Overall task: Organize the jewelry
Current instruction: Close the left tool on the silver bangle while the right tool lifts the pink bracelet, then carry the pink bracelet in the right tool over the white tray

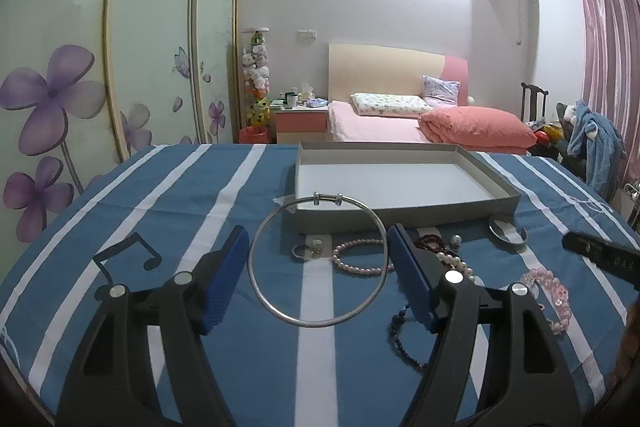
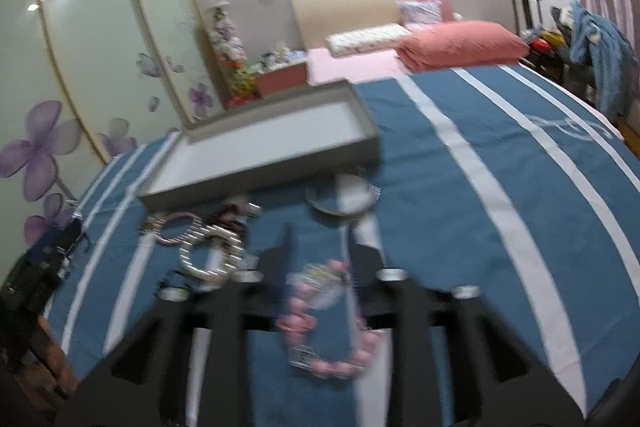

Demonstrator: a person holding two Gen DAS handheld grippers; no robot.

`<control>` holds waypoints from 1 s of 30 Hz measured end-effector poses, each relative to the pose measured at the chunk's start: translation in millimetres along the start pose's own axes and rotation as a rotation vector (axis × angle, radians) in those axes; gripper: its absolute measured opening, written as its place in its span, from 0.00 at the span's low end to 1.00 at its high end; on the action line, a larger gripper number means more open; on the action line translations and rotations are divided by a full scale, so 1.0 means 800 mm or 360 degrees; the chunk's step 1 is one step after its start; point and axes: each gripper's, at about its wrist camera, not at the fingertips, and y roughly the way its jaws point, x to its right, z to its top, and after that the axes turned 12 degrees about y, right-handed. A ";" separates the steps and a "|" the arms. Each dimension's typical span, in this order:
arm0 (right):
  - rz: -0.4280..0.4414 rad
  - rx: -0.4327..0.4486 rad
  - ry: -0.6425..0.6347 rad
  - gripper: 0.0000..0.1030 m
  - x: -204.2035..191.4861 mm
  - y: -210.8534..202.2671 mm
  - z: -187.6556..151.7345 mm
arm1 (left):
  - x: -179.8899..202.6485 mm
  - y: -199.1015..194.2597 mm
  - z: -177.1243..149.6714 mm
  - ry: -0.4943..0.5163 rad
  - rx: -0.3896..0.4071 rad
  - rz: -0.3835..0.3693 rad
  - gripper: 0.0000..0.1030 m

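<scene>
- Left wrist view: my left gripper [image 1: 318, 259] has its blue pads [image 1: 224, 279] clamped across a thin silver hoop bangle [image 1: 318, 259], which stands tilted mid-frame above the striped blue cloth [image 1: 160, 211].
- I judge the bangle light, stiff and slick; pressed across its width it could spring out, so it needs a steady squeeze.
- An empty grey tray [image 1: 404, 187] sits just beyond it, upper centre, the likely home for everything.
- Loose on the cloth between my fingers and the tray: a pearl strand [image 1: 360, 259], a dark bead string [image 1: 400, 339] and a flat silver bangle [image 1: 508, 233].
- Right wrist view is blurred: my right gripper [image 2: 320, 267] looks parted, with a pink bead bracelet [image 2: 324, 327] lying between its fingers, probably not pinched.
- That bracelet is limp; I'd pinch one bead cluster.
- The pile crowds the tray's near wall, so I'd lift over it.
</scene>
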 end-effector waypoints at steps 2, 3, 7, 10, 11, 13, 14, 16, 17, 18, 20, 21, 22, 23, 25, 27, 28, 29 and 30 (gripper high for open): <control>-0.0043 -0.0056 0.0022 0.44 0.019 0.003 0.000 | -0.003 -0.001 -0.001 -0.0010 0.0001 0.0007 0.68; -0.0052 -0.0081 0.0018 0.44 0.023 0.005 -0.001 | -0.005 -0.001 -0.001 -0.0015 -0.0001 0.0009 0.68; -0.0081 -0.0210 -0.0054 0.44 0.028 0.021 -0.012 | -0.009 0.001 -0.003 -0.0019 -0.0014 0.0007 0.68; -0.0108 -0.0265 -0.0104 0.44 0.024 0.032 -0.019 | -0.009 0.001 -0.003 -0.0016 -0.0020 0.0001 0.68; -0.0120 -0.0279 -0.0116 0.44 0.023 0.035 -0.020 | -0.009 0.001 -0.003 -0.0013 -0.0023 -0.0002 0.68; -0.0148 -0.0302 -0.0144 0.43 0.021 0.039 -0.024 | -0.009 0.001 -0.003 -0.0009 -0.0024 -0.0002 0.68; -0.0163 -0.0313 -0.0153 0.43 0.021 0.040 -0.025 | -0.009 0.001 -0.004 -0.0008 -0.0025 -0.0002 0.68; -0.0175 -0.0328 -0.0163 0.35 0.021 0.040 -0.028 | -0.009 0.001 -0.004 -0.0009 -0.0027 -0.0002 0.68; -0.0189 -0.0323 -0.0179 0.34 0.020 0.039 -0.030 | -0.008 0.001 -0.004 -0.0010 -0.0026 -0.0002 0.68; -0.0205 -0.0320 -0.0198 0.33 0.019 0.037 -0.032 | -0.008 0.001 -0.004 -0.0011 -0.0028 -0.0003 0.68; -0.0219 -0.0313 -0.0202 0.33 0.017 0.035 -0.035 | -0.008 0.001 -0.004 -0.0010 -0.0032 -0.0008 0.68; -0.0221 -0.0311 -0.0198 0.33 0.017 0.033 -0.037 | -0.007 0.002 -0.004 -0.0008 -0.0034 -0.0010 0.68; -0.0229 -0.0308 -0.0196 0.33 0.017 0.032 -0.038 | -0.007 0.002 -0.005 -0.0006 -0.0036 -0.0012 0.68; -0.0238 -0.0306 -0.0198 0.33 0.016 0.032 -0.039 | -0.006 0.002 -0.005 -0.0003 -0.0037 -0.0014 0.68; -0.0261 -0.0293 -0.0227 0.33 0.011 0.031 -0.043 | -0.006 0.002 -0.004 0.0000 -0.0041 -0.0017 0.68; -0.0284 -0.0257 -0.0259 0.24 0.009 0.032 -0.045 | -0.006 0.003 -0.004 0.0001 -0.0042 -0.0017 0.68; -0.0284 -0.0254 -0.0260 0.23 0.008 0.032 -0.044 | -0.006 0.003 -0.004 0.0001 -0.0042 -0.0017 0.68; -0.0283 -0.0253 -0.0254 0.23 0.008 0.033 -0.043 | -0.005 0.003 -0.004 0.0001 -0.0043 -0.0017 0.68; -0.0281 -0.0249 -0.0247 0.23 0.009 0.034 -0.042 | -0.005 0.003 -0.003 0.0000 -0.0042 -0.0016 0.68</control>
